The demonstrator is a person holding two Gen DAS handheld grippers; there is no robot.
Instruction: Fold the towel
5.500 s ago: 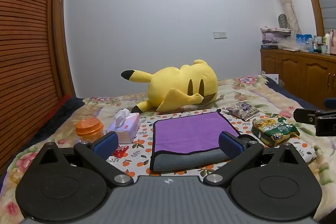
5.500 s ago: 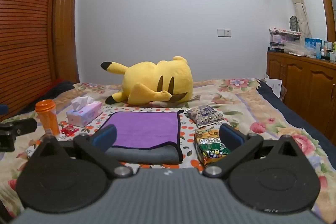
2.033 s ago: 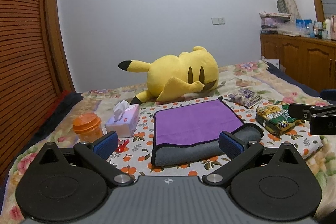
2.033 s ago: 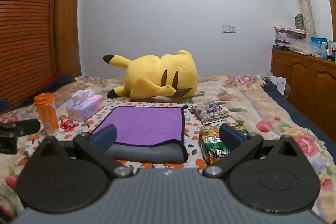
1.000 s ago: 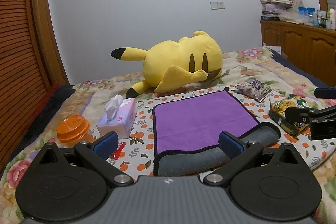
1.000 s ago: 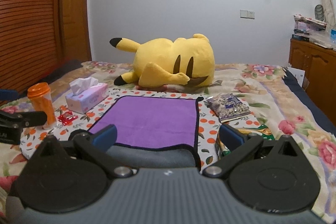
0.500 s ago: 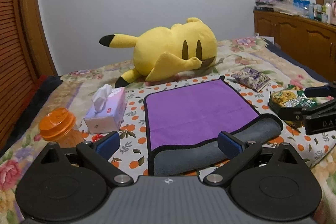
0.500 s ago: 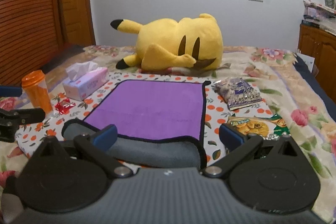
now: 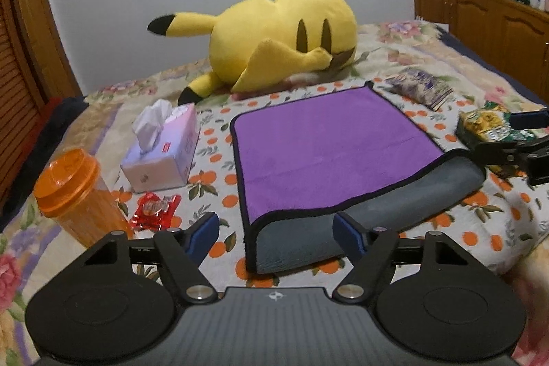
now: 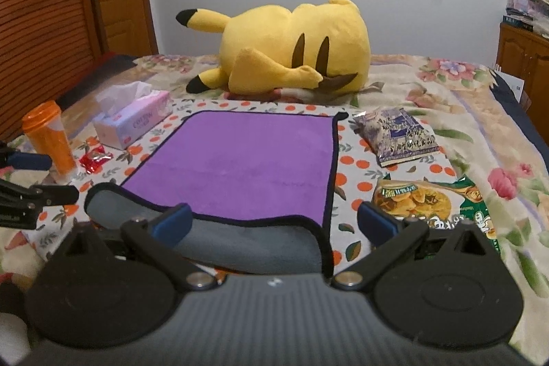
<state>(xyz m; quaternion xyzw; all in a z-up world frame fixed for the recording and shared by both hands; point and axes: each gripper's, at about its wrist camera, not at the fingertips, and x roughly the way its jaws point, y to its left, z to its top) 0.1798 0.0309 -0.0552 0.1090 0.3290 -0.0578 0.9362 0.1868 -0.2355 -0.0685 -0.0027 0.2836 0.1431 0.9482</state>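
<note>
Both grippers are dropping closer to the towel (image 9: 329,143), lying mid-bed with its near edge rolled grey-side up; left gripper (image 9: 276,234) and right gripper (image 10: 274,218) are gaping wide, seemingly lining up on its near corners.

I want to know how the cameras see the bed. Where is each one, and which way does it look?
Left wrist: sits on the left gripper, low by the towel's near left corner, facing the plush; its open fingers show, and the right gripper at the right edge.
Right wrist: sits on the right gripper, by the near right corner, facing the same way; its open fingers show, and the left gripper at the left edge.
Both share the towel, plush, tissue box and orange cup.
</note>
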